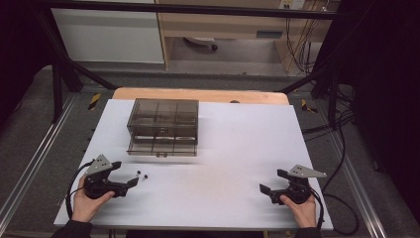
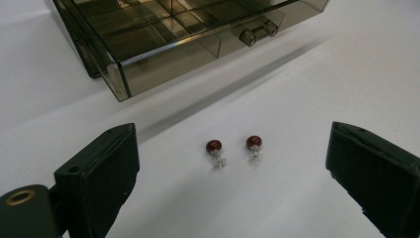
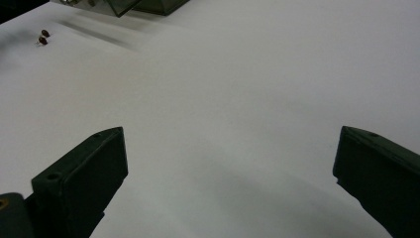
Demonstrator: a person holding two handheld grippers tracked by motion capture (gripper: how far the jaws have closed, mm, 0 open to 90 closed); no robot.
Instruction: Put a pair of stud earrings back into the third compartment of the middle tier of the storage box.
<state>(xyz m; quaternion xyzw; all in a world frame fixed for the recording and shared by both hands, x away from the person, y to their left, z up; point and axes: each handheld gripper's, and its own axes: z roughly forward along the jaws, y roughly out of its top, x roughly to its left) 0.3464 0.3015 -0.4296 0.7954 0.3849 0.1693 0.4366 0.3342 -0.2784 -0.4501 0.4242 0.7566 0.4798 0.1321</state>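
Two small dark-red stud earrings (image 2: 214, 147) (image 2: 254, 142) lie side by side on the white tabletop, just ahead of my left gripper (image 2: 233, 178), whose jaws stand wide open on either side of them without touching. From above, the earrings (image 1: 142, 174) sit right of the left gripper (image 1: 126, 173). Behind them stands a smoky transparent drawer box (image 1: 163, 126) with its bottom drawer (image 2: 188, 39) pulled out, divided into compartments. My right gripper (image 1: 273, 181) rests open near the table's front right with nothing between its fingers (image 3: 84, 178). The earrings (image 3: 43, 37) appear far off in the right gripper view.
The white board (image 1: 237, 148) lies on a wooden table (image 1: 198, 94) inside a black metal frame. Cables trail along the floor at the right (image 1: 341, 148). A hand holds each gripper at the front edge.
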